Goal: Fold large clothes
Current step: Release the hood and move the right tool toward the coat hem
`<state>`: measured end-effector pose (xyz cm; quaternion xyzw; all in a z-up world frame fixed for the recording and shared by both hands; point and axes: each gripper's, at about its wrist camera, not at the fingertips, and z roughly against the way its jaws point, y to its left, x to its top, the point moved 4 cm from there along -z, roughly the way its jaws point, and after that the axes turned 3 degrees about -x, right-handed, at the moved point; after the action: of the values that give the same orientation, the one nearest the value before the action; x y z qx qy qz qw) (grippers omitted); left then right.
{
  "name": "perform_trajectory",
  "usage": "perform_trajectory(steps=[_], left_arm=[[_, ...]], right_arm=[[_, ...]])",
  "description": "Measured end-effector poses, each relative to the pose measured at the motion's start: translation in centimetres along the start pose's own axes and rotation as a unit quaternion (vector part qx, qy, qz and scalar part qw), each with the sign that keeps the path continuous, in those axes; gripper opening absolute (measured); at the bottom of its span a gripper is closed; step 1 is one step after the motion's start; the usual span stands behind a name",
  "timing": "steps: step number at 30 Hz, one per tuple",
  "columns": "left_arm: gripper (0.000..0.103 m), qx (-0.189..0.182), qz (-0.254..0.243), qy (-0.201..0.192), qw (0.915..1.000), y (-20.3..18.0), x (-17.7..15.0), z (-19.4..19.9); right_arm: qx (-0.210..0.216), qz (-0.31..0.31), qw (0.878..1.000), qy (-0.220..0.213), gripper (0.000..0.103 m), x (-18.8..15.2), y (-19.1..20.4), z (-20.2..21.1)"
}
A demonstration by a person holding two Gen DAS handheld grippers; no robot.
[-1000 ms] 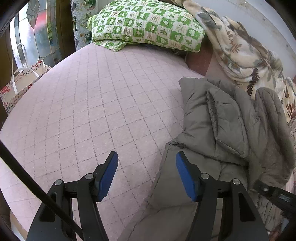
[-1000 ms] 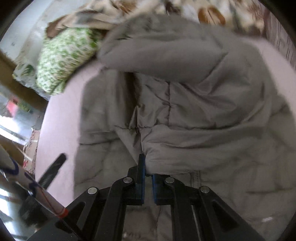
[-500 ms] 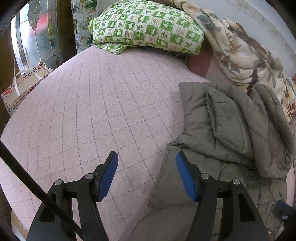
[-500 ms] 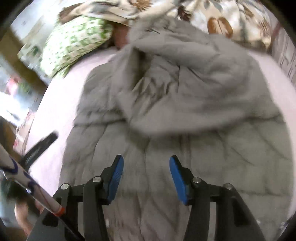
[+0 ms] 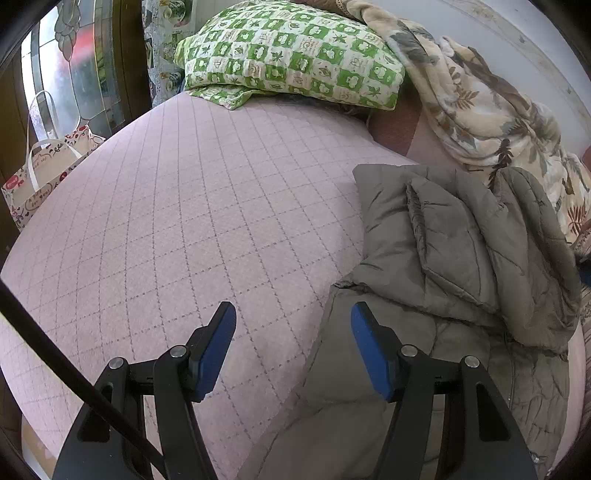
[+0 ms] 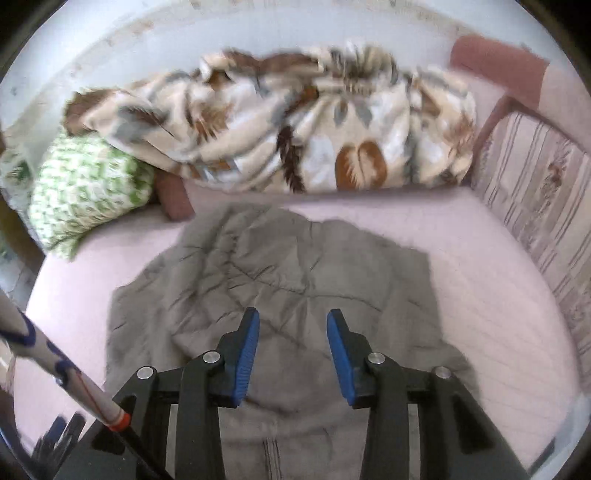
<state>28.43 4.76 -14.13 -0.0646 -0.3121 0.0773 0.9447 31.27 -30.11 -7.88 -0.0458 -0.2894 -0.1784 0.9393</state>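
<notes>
Bedding scene with one grey quilted jacket (image 6: 280,280), one green-checked pillow (image 5: 291,55), one leaf-print blanket (image 6: 295,122) and one pink quilted bedspread (image 5: 184,206). Two grippers are in view, each with two blue-padded fingers.

Left gripper (image 5: 293,332): jaws spread wide, nothing between them; its left finger hangs over bare bedspread, its right finger over the jacket's near edge.

Right gripper (image 6: 293,332): jaws likewise parted and empty, above the middle of the jacket.

Jacket position: lying on the bedspread toward the blanket side, just in front of the blanket and well apart from the pillow's near face.

Left wrist view only: one patterned tote bag (image 5: 40,173) beside the bed, a glass-panelled door (image 5: 74,66) behind it, and the jacket's upper part folded over itself in stacked layers.

Right wrist view only: the jacket's whole outline, bare bedspread on either side of it, a striped upholstered panel (image 6: 535,206) along the far side of the bed, and a pale wall (image 6: 221,33) behind the blanket. This view is slightly blurred.
</notes>
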Motion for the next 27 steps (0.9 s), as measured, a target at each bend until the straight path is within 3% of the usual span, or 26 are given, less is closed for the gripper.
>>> perform_trajectory(steps=[3, 5, 8, 12, 15, 19, 22, 24, 27], left_arm=[[0.064, -0.004, -0.002, 0.001, 1.0000, 0.0, 0.1, 0.0], [0.064, -0.006, -0.005, 0.000, 1.0000, -0.2, 0.2, 0.0], [0.064, -0.004, -0.012, 0.001, 0.9999, -0.5, 0.1, -0.1], [0.064, 0.000, -0.016, 0.003, 0.9999, -0.8, -0.1, -0.2], [0.064, 0.000, -0.018, -0.004, 0.9998, -0.8, -0.3, 0.3], [0.064, 0.003, -0.022, -0.010, 0.9997, -1.0, -0.4, 0.6], [0.064, 0.005, -0.029, -0.008, 0.9995, -1.3, -0.6, 0.6], [0.064, 0.012, -0.040, -0.010, 0.9991, -1.8, -0.8, 0.7], [0.064, 0.018, -0.054, -0.015, 0.9983, -2.6, -1.4, 1.2]], right_arm=[[0.047, -0.012, 0.996, 0.071, 0.040, -2.8, 1.9, -4.0], [0.059, 0.015, 0.994, 0.096, 0.040, -5.3, 3.4, -5.3], [0.048, 0.058, 0.992, 0.103, 0.040, -8.3, 4.8, -6.4], [0.065, 0.041, 0.990, 0.119, 0.040, -8.7, 4.2, -6.1], [0.057, 0.056, 0.992, 0.102, 0.040, -7.9, 4.0, -4.3], [0.069, 0.071, 0.995, 0.030, 0.040, -6.7, 3.9, 0.6], [0.069, 0.057, 0.996, -0.004, 0.040, -6.0, 2.8, 2.1], [0.058, 0.051, 0.997, -0.002, 0.040, -6.0, 2.6, 1.2], [0.042, 0.029, 0.998, 0.035, 0.040, -6.5, 1.1, -2.9]])
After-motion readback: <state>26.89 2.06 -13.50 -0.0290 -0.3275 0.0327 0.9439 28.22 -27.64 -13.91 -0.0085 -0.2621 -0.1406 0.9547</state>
